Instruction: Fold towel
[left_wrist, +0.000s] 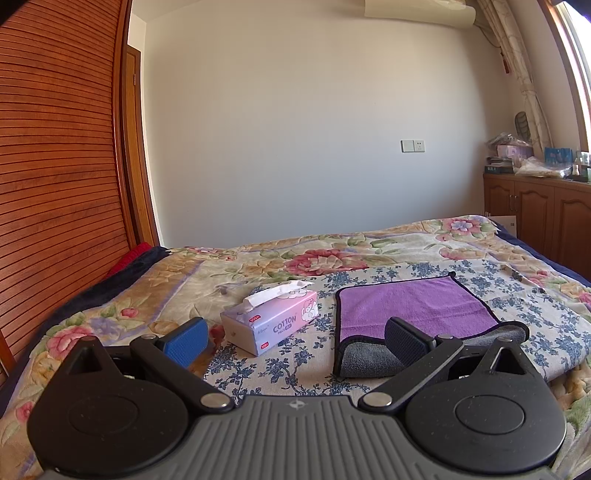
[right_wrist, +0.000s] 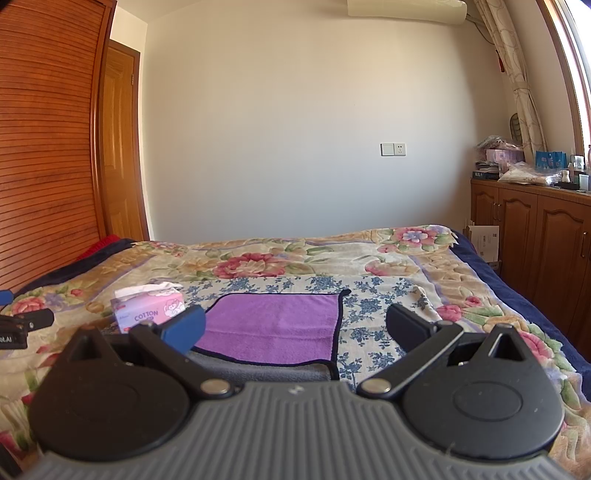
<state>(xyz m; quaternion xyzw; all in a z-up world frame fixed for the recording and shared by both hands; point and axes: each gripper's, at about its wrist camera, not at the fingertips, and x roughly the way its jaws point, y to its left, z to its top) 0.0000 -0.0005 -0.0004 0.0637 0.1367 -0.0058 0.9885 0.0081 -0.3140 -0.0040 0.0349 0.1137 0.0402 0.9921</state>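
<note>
On the bed, seen from the left wrist, a purple microfibre towel (left_wrist: 413, 308) lies on a blue-flowered cloth (left_wrist: 535, 306) spread over the floral bedspread (left_wrist: 295, 254). Its purple face is up, edged with dark piping, and the near edge is turned over so that a band of the grey underside shows along the front. A tissue box (left_wrist: 271, 325) printed "COTTON" sits just left of the towel, apart from it, with a white tissue poking from its top. The left gripper (left_wrist: 295, 341) hovers low in front, its fingers spread wide and holding nothing; the blue pad (left_wrist: 186, 341) is near the box, the dark pad (left_wrist: 404, 341) overlaps the towel's folded grey edge in the picture, though contact cannot be told.

From the right wrist, the towel (right_wrist: 275, 326) lies straight ahead, flat, a faint crease running across its purple face and the grey fold nearest the camera. The right gripper (right_wrist: 295, 330) also stands wide apart and empty, framing the towel. The tissue box (right_wrist: 147, 310) sits to the left, and part of the left gripper (right_wrist: 22, 325) shows at the left edge.
</note>
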